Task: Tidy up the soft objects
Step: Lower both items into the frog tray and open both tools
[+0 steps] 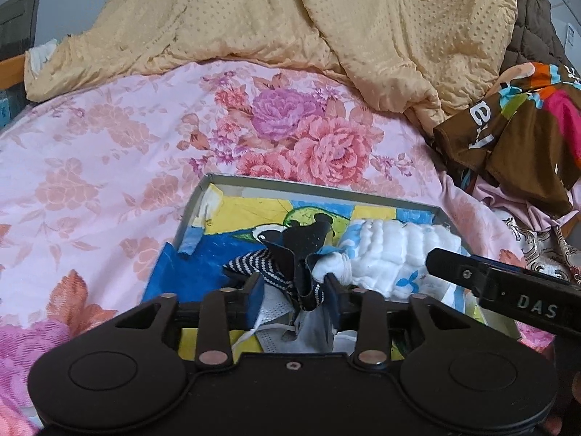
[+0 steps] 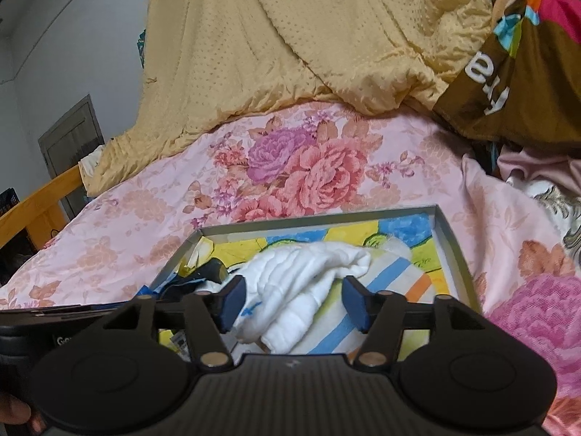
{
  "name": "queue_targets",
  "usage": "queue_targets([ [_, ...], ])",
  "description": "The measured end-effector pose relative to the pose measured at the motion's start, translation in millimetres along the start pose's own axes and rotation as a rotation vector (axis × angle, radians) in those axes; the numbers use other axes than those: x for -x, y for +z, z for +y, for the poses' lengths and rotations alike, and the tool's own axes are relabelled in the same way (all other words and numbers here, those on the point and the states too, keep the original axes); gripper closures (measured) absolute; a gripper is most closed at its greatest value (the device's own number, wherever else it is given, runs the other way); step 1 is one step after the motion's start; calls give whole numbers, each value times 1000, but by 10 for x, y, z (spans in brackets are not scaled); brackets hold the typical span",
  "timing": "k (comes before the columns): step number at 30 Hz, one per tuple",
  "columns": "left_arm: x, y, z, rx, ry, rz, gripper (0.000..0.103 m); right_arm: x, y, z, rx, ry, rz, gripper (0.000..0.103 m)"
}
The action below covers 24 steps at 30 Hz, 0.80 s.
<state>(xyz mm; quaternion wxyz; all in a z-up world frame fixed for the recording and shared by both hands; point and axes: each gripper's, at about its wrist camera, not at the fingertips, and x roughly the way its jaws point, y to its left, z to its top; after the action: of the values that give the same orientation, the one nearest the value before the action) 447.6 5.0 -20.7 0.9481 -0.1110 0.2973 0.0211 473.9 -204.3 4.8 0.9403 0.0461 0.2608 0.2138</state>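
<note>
A shallow grey tray with a colourful lining lies on the floral bed sheet. In the left wrist view my left gripper has its jaws partly apart around a black and striped sock over the tray; a firm hold is not clear. A white quilted cloth lies beside it in the tray, and a face mask lies under the fingers. In the right wrist view my right gripper is open, its fingers on either side of the white cloth above the tray.
A yellow quilt is heaped at the back of the bed. A brown patterned garment and other clothes lie at the right. The pink floral sheet spreads left of the tray. A wooden bed rail runs along the left.
</note>
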Motion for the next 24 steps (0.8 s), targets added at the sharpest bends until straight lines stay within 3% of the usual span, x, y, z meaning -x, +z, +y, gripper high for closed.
queue_targets([
  [9,442,72,74,0,18,-52,33,468,128,116,42,-32,-59,17],
  [21,1122,50,30,11,21,-156,9,1110,121,233,70,-61,-165,1],
  [24,1302,9,5,-1,15,-182,8,1265,106,268,76,-61,-190,1],
])
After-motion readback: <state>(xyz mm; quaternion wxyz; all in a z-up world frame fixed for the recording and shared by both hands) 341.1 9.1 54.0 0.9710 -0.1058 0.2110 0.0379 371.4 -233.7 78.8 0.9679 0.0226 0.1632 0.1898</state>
